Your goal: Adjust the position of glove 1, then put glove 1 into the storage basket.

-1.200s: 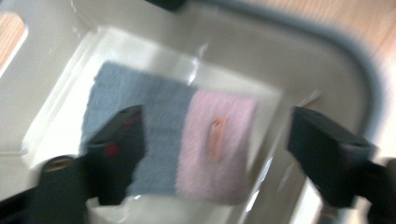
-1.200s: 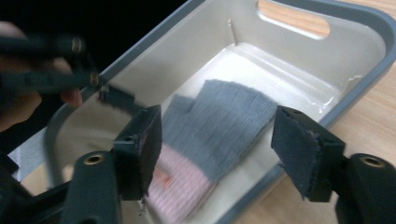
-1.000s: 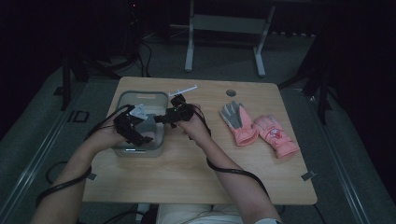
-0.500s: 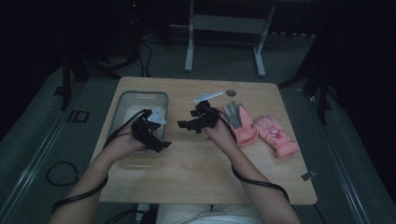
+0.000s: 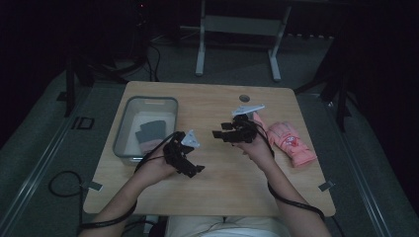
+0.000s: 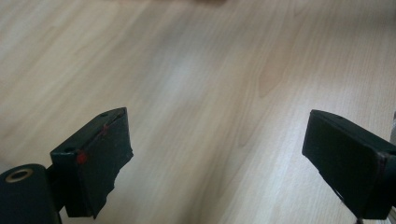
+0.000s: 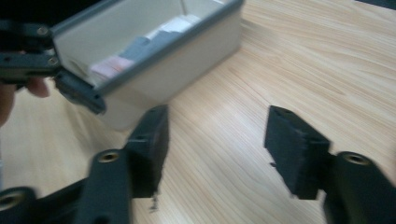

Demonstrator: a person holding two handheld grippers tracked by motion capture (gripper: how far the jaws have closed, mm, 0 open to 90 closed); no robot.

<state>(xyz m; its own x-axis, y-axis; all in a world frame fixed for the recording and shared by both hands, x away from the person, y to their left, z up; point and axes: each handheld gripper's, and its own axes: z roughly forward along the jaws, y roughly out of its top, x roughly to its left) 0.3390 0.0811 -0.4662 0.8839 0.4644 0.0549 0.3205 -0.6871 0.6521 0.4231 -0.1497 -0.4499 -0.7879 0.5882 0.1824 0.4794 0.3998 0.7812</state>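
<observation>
A grey bin (image 5: 123,126) stands on the left of the wooden table, with a dark grey glove with a pink cuff (image 5: 148,133) lying in it. My left gripper (image 5: 193,170) hovers over bare wood just right of the bin's near corner, jaws wide open and empty (image 6: 215,135). My right gripper (image 5: 220,134) is at the table's middle and points left toward the bin (image 7: 154,56). Its jaws (image 7: 215,135) have just been closing part way, with nothing between them. A pink glove (image 5: 291,140) lies just right of the right hand.
A small round hole (image 5: 244,98) sits near the table's far edge. Cables trail from both grippers off the near edge. Beyond the table stands a metal frame (image 5: 237,24) on a dark floor. Bare wood lies between the two grippers.
Both grippers have come out of the bin. The left drew toward the near side, the right swung to the table's middle. The right jaws stand narrower than before.
</observation>
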